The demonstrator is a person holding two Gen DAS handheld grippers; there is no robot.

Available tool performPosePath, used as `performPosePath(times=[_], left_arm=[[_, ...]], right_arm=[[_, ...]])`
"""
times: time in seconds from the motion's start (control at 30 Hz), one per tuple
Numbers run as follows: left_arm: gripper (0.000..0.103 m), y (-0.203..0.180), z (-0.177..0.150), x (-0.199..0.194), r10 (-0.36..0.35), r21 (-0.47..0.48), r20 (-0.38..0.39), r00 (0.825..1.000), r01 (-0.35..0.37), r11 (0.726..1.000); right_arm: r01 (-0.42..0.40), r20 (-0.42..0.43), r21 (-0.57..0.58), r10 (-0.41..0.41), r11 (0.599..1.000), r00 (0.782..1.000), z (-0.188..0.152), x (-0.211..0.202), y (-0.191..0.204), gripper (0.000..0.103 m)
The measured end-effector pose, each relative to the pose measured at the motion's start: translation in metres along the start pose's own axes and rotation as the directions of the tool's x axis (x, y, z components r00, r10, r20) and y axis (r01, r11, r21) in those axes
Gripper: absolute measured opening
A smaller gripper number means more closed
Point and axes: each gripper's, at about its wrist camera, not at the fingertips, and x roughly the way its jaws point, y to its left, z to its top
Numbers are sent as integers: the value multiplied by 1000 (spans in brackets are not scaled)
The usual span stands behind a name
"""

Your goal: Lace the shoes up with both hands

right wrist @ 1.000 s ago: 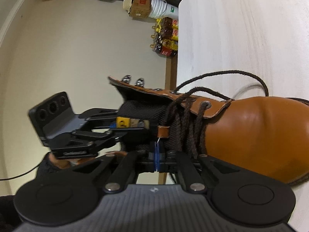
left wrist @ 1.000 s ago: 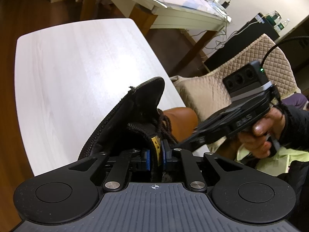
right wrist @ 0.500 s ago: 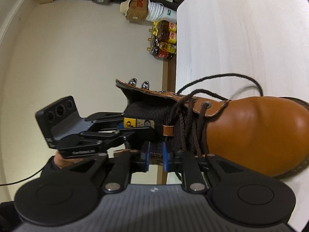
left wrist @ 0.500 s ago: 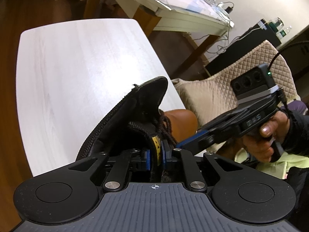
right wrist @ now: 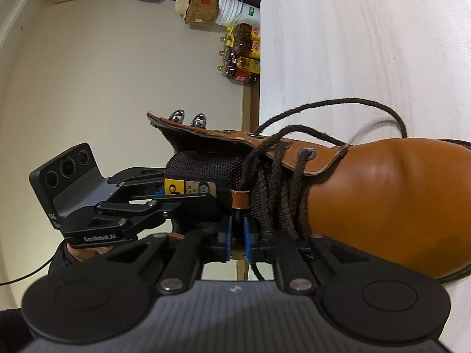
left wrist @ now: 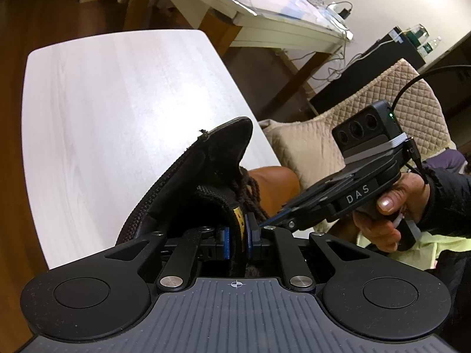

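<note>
A tan leather boot (right wrist: 382,200) lies on its side on the white table (right wrist: 368,44), with dark brown laces (right wrist: 276,182) threaded through its lower eyelets and one loose loop (right wrist: 368,106) out on the table. My left gripper (left wrist: 238,231) is shut on the boot's black mesh tongue (left wrist: 206,182) at its yellow label (left wrist: 238,216); it also shows in the right wrist view (right wrist: 164,197). My right gripper (right wrist: 237,234) is slightly open just below the tongue's leather lace loop (right wrist: 240,198), with nothing between its pads. It also shows in the left wrist view (left wrist: 265,222).
A quilted beige chair (left wrist: 368,111) stands beside the table. A larger table (left wrist: 265,6) stands behind. Bottles (right wrist: 241,56), a box (right wrist: 203,3) and a bucket (right wrist: 235,8) sit on the floor by the wall.
My right gripper was shut a second ago and has opened a little, staying under the leather loop. My left gripper keeps its hold on the tongue.
</note>
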Motion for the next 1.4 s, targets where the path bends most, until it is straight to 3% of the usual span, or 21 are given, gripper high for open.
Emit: performPosePath(times=[0.2, 0.27, 0.3, 0.37, 0.6, 0.7, 0.83, 0.93, 1.03, 1.17, 1.4], left_arm=[[10, -1, -1, 1, 4, -1, 2, 1000, -4, 1000], [10, -2, -1, 2, 11, 3, -1, 1000, -11, 1000], [10, -2, -1, 2, 11, 3, -2, 1000, -11, 1000], [10, 0, -2, -1, 8, -1, 1, 1000, -8, 1000], [12, -1, -4, 0, 15, 16, 4, 1000, -15, 1000], [12, -3, -4, -1, 21, 24, 6, 1000, -22, 999], [13, -3, -6, -1, 26, 21, 10, 1000, -26, 999], [14, -4, -7, -1, 33, 26, 11, 999, -34, 999], [15, -4, -8, -3, 37, 25, 16, 999, -37, 999], [13, -8, -11, -8, 47, 25, 32, 998, -48, 999], [13, -16, -18, -27, 70, 9, 77, 995, -71, 997]], right_arm=[[-25, 2, 11, 24, 1000, 1000, 0, 1, -5, 11], [-32, 0, 3, 32, 999, 999, 1, 4, -5, 9], [-40, -10, -10, 40, 999, 999, 2, 6, -5, 2], [-36, -23, -32, 36, 999, 999, 3, 6, -1, 2], [-52, -59, -27, 50, 998, 997, 6, -15, 5, 2], [-70, -93, -27, 68, 997, 993, 3, -26, 9, 2], [-97, -201, -54, 84, 994, 976, -16, -23, 17, 2], [-79, -249, -90, 54, 993, 967, -26, -18, 19, 4], [-34, -246, -115, 5, 993, 969, -28, -18, 19, 17], [29, -214, -169, -65, 985, 975, -24, -26, 22, 18], [11, -144, -182, -38, 983, 989, -9, -31, 28, 18]])
